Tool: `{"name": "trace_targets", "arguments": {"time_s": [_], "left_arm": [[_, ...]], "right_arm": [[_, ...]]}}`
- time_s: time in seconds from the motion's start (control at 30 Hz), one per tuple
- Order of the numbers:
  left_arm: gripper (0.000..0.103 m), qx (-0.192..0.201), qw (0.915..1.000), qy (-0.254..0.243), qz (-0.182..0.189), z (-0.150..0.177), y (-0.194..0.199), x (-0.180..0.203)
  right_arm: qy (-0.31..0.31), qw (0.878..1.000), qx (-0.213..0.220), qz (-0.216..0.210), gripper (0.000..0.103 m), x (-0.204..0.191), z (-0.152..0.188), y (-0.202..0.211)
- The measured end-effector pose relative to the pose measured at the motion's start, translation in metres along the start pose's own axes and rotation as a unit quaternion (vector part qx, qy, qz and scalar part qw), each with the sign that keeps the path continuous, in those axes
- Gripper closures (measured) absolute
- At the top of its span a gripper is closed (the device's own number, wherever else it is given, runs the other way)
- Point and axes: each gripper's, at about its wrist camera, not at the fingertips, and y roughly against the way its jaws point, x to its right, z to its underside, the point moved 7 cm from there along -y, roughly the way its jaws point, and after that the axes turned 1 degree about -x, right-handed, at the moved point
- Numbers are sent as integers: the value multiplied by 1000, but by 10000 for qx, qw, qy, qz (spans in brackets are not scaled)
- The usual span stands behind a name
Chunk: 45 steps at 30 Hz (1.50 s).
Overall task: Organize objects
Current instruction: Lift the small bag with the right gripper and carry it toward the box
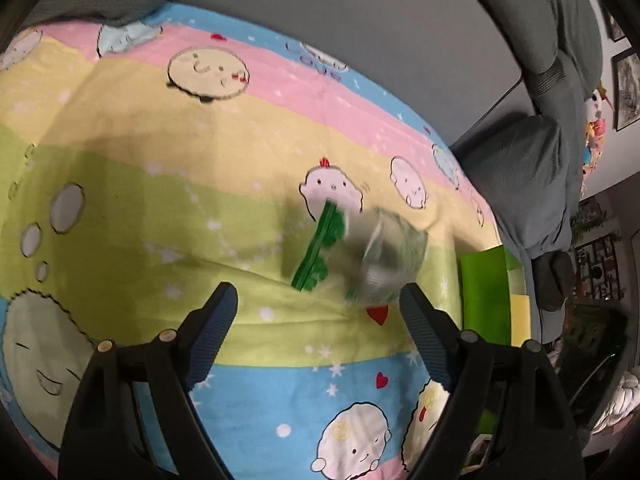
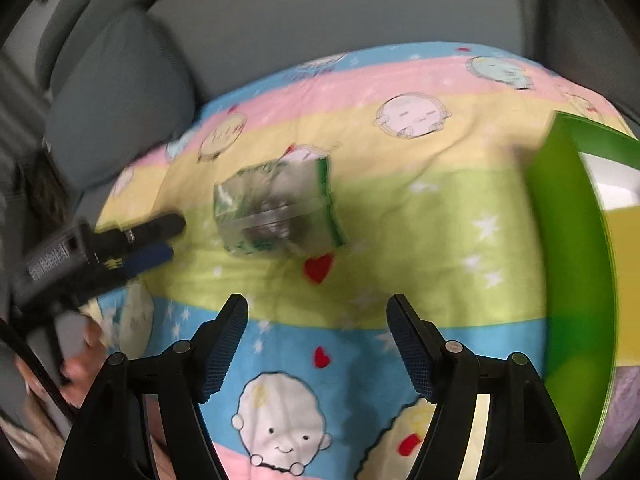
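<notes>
Left wrist view: left gripper (image 1: 318, 300) has jaws spread wide, nothing between the pads, hovering over a pastel striped cartoon-print bedsheet (image 1: 160, 184). Surface looks like a bed. Ahead of the right finger lies a clear plastic zip bag with a green seal strip (image 1: 360, 252), blurred, contents not readable, flat on the green stripe near the yellow one, not touched by either finger. Just below it is a printed red heart (image 1: 378, 314). Right of the sheet's edge is part of a bright green box (image 1: 484, 292) with a yellow inner panel, mostly cut off. Further right, grey padded cushions (image 1: 532, 184), then framed pictures on a wall (image 1: 626, 88) and a dark shelf, seen only in this view.

Right wrist view: far left, the left gripper (image 2: 168, 238) appears from the side, black body with one black and one blue finger tip, a white label, and a hand (image 2: 80, 364) under it; only this view shows that. Its tips stop just short of the same zip bag (image 2: 276, 208), which lies mid-sheet, apart from both tools. The right gripper (image 2: 316, 312) is in the foreground, jaws apart and empty, well back from the bag. At the right the green box (image 2: 568, 248) fills the edge; its green wall and yellow-white inside show far larger here.
</notes>
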Motion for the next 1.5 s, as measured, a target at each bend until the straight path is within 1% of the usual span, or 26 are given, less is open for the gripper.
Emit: {"name": "trace_targets", "arguments": {"time_s": [0.07, 0.17, 0.27, 0.37, 0.43, 0.53, 0.6, 0.63, 0.67, 0.73, 0.77, 0.8, 0.83, 0.87, 0.93, 0.97, 1.0, 1.1, 1.17, 1.37, 1.5], "left_arm": [[20, 61, 10000, 11, 70, -1, 0, 2], [20, 155, 9996, 47, 218, -5, -1, 0], [20, 22, 9995, 146, 279, -7, -12, -6], [19, 4, 9991, 226, 353, -11, -19, -9], [12, 8, 9987, 234, 450, -12, -23, -7], [10, 21, 9980, 132, 620, -14, -29, 1], [10, 12, 9982, 31, 601, -15, -35, 4], [10, 3, 9984, -5, 571, -15, -38, 5], [10, -9, 9985, -39, 542, -16, -42, 5], [15, -10, 9987, -110, 490, -17, -47, 7], [18, 34, 9988, -152, 467, -17, -48, 8], [27, 80, 9987, -215, 462, -18, -49, 10], [32, 94, 9984, -252, 496, -19, -50, 12], [34, 73, 9981, -262, 551, -18, -51, 14], [46, 56, 9975, -310, 627, -17, -54, 18], [49, 65, 9973, -357, 642, -16, -55, 21], [50, 97, 9973, -435, 589, -16, -55, 23], [51, 187, 9966, -636, 494, -14, -53, 29], [51, 206, 9961, -665, 542, -12, -51, 32], [52, 508, 9919, -935, 688, -5, -29, 54], [52, 710, 9868, -1227, 782, 5, -11, 74]], "right_arm": [[-206, 9997, 151, 9, 30, 9, -5, 5], [-480, 9981, 333, -211, 30, 16, -20, 8], [-799, 9949, 425, -446, 30, 16, -44, -2], [-843, 9938, 286, -663, 29, 8, -60, -16], [-879, 9938, 210, -647, 28, 3, -70, -29], [-826, 9952, 12, -534, 26, -3, -74, -50], [-780, 9953, -163, -549, 26, -5, -72, -65], [-789, 9946, -234, -637, 26, -7, -71, -71], [-849, 9924, -311, -832, 26, -9, -70, -77], [-970, 9886, -389, -1086, 26, -8, -68, -83], [-982, 9879, -407, -1131, 26, -8, -67, -85], [-977, 9876, -390, -1169, 26, -8, -66, -87], [-968, 9872, -366, -1212, 26, -9, -66, -87], [-959, 9867, -352, -1265, 26, -10, -65, -87], [-979, 9858, -310, -1331, 28, -9, -64, -85], [-961, 9858, -290, -1348, 29, -9, -64, -84], [-952, 9854, -275, -1382, 33, -9, -63, -83], [-921, 9858, -234, -1386, 35, -8, -61, -79], [-891, 9858, -161, -1415, 36, -8, -60, -73], [-853, 9836, 138, -1586, 37, -13, -59, -46], [-830, 9820, 503, -1618, 37, -15, -51, -15]]}}
